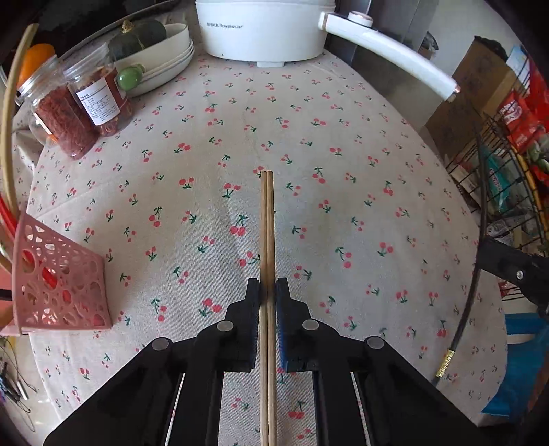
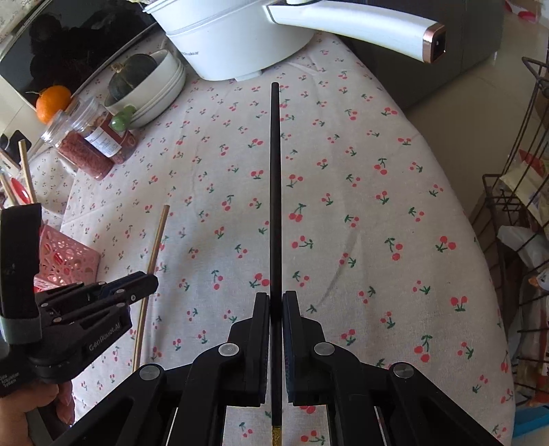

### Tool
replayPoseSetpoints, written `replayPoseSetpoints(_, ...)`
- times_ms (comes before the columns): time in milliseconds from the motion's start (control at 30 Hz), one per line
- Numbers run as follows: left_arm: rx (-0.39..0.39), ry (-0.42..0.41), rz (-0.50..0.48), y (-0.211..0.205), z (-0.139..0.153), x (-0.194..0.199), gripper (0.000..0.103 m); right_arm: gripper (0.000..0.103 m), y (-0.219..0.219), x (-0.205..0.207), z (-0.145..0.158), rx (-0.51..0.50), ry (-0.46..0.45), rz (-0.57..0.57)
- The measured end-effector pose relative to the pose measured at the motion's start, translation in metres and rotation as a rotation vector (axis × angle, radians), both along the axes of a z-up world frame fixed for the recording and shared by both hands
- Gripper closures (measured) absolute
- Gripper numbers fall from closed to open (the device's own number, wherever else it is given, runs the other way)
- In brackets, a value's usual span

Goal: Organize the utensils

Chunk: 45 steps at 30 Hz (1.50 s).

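My left tongs (image 1: 267, 288) are pinching a pair of wooden chopsticks (image 1: 267, 223), side by side, long axis running straight away from me toward the white electric pot (image 1: 260, 31) at the far edge. My right tongs (image 2: 275, 302) are pinching a black chopstick (image 2: 275, 178), also pointing far toward that pot. Both sit above the cherry-print table (image 1: 343, 171), with open cloth ahead and to the right. The pink perforated holder (image 1: 58, 278) stands at the near left edge; jars (image 1: 85, 103) crowd the far left.
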<state>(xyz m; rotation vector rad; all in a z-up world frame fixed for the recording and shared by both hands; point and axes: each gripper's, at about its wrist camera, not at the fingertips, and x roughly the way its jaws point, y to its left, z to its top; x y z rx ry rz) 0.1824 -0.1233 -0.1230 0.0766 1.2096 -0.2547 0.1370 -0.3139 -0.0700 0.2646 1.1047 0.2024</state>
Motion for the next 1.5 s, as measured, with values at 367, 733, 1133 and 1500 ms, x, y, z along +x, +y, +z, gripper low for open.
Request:
replayPoseSetpoints(367, -0.119, -0.306, -0.125, 0.037, 0.109, -0.103, 0.094, 0.097, 0.02, -0.044, 0.054, 0.074, -0.18, 0.009)
replayPoseSetpoints(733, -0.243, -0.763, -0.011, 0.101, 0.201, -0.163, 0.094, 0.098, 0.052, -0.058, 0.102, 0.064, -0.349, 0.072)
replayPoseSetpoints(1133, -0.15, -1.054, 0.296, 0.153, 0.198, -0.137, 0.094, 0.098, 0.095, -0.063, 0.11, 0.005, -0.378, 0.193)
replayPoseSetpoints(1500, -0.028, -1.155, 0.387, 0.148, 0.177, -0.1, 0.094, 0.098, 0.123, -0.057, 0.12, 0.067, -0.411, 0.227)
